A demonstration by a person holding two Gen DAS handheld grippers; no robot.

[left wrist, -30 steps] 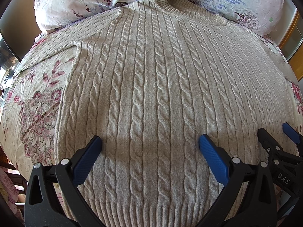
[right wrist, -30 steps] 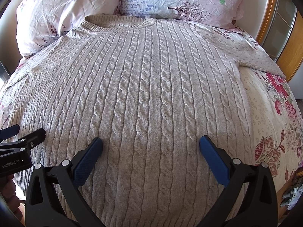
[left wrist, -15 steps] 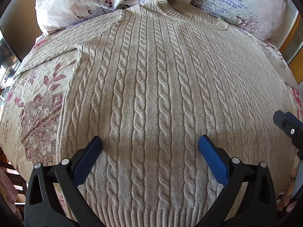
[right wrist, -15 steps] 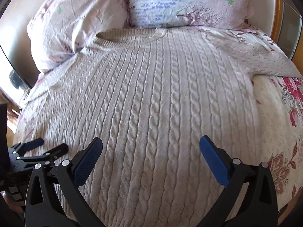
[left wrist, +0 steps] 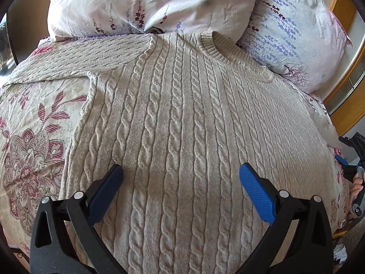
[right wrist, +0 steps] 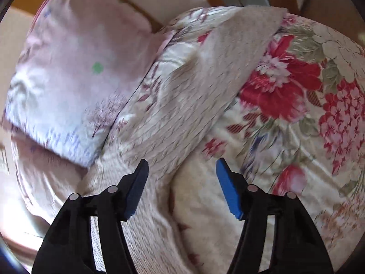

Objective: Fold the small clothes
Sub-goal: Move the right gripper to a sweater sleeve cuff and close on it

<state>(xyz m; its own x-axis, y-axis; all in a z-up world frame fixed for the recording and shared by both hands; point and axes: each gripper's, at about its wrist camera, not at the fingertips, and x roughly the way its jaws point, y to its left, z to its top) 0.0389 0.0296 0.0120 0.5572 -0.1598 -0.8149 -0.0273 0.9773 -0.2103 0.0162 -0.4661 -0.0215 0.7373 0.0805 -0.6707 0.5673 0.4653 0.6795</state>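
Note:
A beige cable-knit sweater (left wrist: pixel 182 118) lies flat, front up, on a floral bedspread, with its collar (left wrist: pixel 228 50) toward the pillows. My left gripper (left wrist: pixel 180 180) is open and empty above the sweater's middle. My right gripper (right wrist: pixel 181 171) is open and empty, hovering over the base of the sweater's right sleeve (right wrist: pixel 205 86), which stretches out across the bedspread. The right wrist view is motion-blurred. The right gripper also shows at the right edge of the left wrist view (left wrist: pixel 351 157).
Two floral pillows (left wrist: pixel 148 2) (left wrist: pixel 296 34) lie at the head of the bed. The floral bedspread (left wrist: pixel 32 155) shows to the left of the sweater and under the right sleeve (right wrist: pixel 296 96). A wooden bed frame (left wrist: pixel 346 86) runs along the right.
My right gripper has swung from the sweater's body to the right sleeve and its jaws have narrowed. My left gripper has moved forward, toward the collar.

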